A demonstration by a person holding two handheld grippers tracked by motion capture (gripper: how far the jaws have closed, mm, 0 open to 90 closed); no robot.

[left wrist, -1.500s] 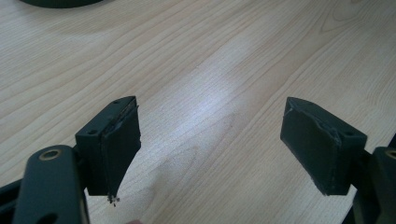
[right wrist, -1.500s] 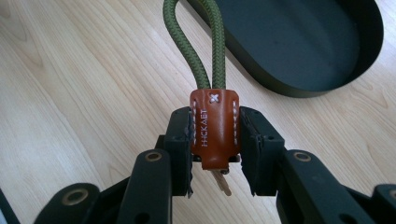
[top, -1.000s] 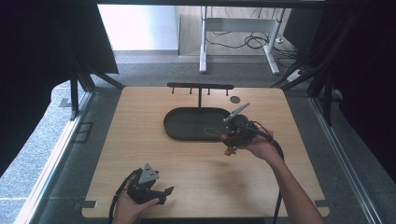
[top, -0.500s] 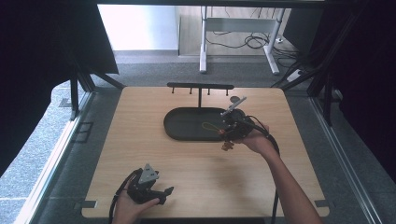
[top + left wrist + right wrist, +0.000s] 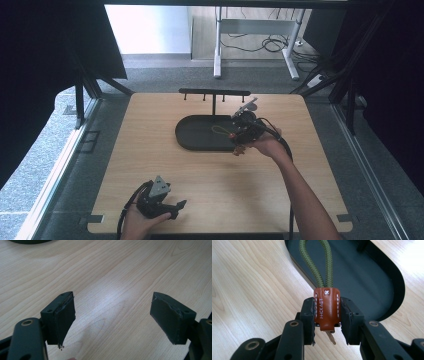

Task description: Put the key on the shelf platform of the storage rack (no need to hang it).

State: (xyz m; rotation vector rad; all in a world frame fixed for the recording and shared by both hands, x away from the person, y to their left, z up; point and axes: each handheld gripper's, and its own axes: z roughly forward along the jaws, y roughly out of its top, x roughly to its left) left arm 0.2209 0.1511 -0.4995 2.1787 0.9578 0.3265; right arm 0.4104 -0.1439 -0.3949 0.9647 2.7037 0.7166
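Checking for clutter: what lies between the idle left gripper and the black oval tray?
Only bare wooden table lies between left gripper and black oval tray, in the high view.

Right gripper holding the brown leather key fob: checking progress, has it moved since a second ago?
Yes. The right gripper moved left and away from the person, over the black oval tray's right end.

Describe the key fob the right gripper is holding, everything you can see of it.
The key fob is a small brown leather sleeve with white stitching down both sides, a stitched cross at the top and stamped lettering. An olive-green braided cord loop runs from its top out over the black oval tray. The right gripper fingers clamp its sides above the wooden table; something pale pokes out below.
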